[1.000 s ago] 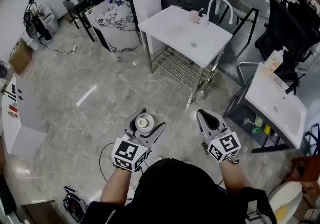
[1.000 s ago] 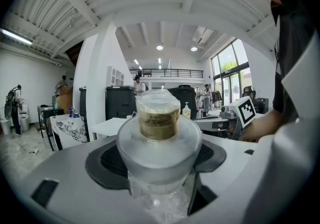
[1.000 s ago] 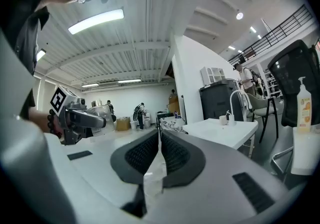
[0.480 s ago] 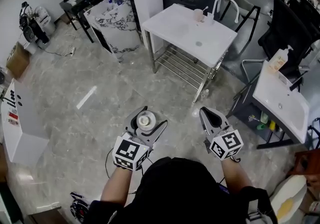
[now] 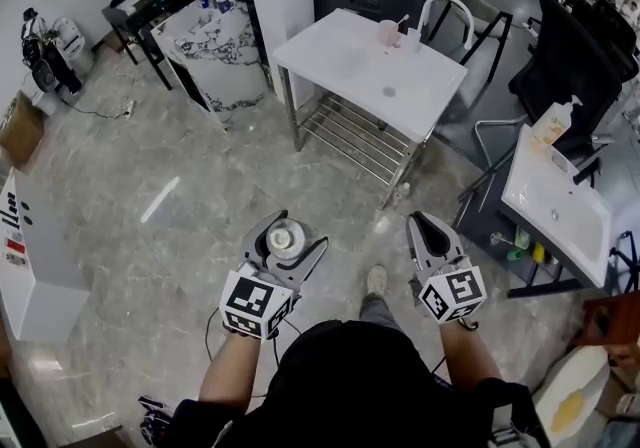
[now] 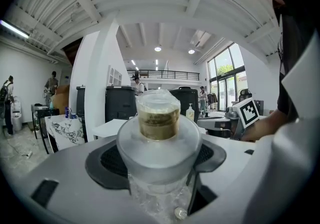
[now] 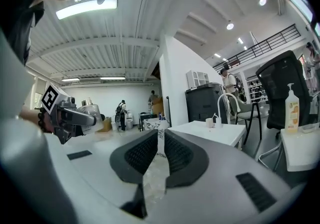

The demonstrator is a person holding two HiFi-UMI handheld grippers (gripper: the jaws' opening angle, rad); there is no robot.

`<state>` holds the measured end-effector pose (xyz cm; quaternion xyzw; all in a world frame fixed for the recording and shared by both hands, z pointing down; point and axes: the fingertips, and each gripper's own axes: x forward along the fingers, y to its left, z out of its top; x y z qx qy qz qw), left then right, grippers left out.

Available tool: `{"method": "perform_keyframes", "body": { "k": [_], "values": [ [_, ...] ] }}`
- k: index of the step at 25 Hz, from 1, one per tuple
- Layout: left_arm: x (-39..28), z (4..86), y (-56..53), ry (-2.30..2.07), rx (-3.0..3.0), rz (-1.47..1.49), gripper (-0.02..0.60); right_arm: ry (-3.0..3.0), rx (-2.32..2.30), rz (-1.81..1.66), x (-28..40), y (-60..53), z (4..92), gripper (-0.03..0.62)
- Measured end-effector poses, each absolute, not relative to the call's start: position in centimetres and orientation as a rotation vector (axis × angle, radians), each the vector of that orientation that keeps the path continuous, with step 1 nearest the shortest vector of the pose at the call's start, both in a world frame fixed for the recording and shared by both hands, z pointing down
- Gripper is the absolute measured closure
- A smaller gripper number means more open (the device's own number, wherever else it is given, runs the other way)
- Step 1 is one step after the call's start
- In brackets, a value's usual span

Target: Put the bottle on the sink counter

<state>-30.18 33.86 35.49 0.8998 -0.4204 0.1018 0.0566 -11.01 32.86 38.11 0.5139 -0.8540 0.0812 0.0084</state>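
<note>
My left tongs (image 5: 292, 234) stand wide and are clamped on the bottle (image 5: 285, 239). In the left gripper view both dark pads (image 6: 106, 159) press its frosted body from either side, and its narrower clear neck with an amber band rises upright above them. My right tongs (image 5: 428, 228) are drawn together, with only a sliver of light between the ribbed pads (image 7: 141, 154), and they hold nothing. I hold both pairs out in front of me at about the same height and well apart, over the grey marbled floor (image 5: 180, 166). The toe of my shoe (image 5: 376, 281) shows on the floor between them. So the bottle hangs in the air over the floor, resting on no tabletop. Well ahead of the tongs stands the white sink tabletop (image 5: 340, 56). An arched faucet (image 5: 445, 11) stands at its far right corner, a small cup (image 5: 388, 32) just beside the faucet, and a drain (image 5: 388, 91) nearer its right edge. A wire shelf (image 5: 355, 136) sits under it. Near its left edge is a marble-patterned stand (image 5: 220, 46). Off to my right is a second white tabletop (image 5: 545, 221) with a pump bottle (image 5: 553, 121) at its far edge, and a black chair (image 5: 570, 46) stands behind it.
</note>
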Motion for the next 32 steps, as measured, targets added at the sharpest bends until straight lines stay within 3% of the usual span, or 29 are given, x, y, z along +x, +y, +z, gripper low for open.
{"method": "perform_keyframes", "body": {
  "k": [2,3,4,7,19,32],
  "values": [
    [-29.7,35.6,32.6,-1.28,2.725,0.311,0.233,-2.675,1.619,0.233,-10.3,31.5,38.1,0.52],
    [-29.4,35.6,32.0,-1.286,2.722,0.31,0.233,-2.679,1.616,0.229,-10.0,30.8,38.1,0.425],
    [-29.0,35.6,31.3,-1.295,2.719,0.309,0.233,-2.68,1.614,0.227,-9.6,29.9,38.2,0.376],
    [-28.0,35.5,29.0,-1.332,2.705,0.316,0.233,-2.681,1.619,0.222,-8.3,26.6,38.4,0.341],
    [-22.6,34.1,18.9,-1.449,2.665,0.275,0.233,-2.783,1.547,0.154,-2.9,15.0,35.9,0.339],
    [-15.0,34.2,11.7,-1.374,2.713,0.266,0.233,-2.762,1.591,0.136,4.3,9.6,35.9,0.339]
  ]
}}
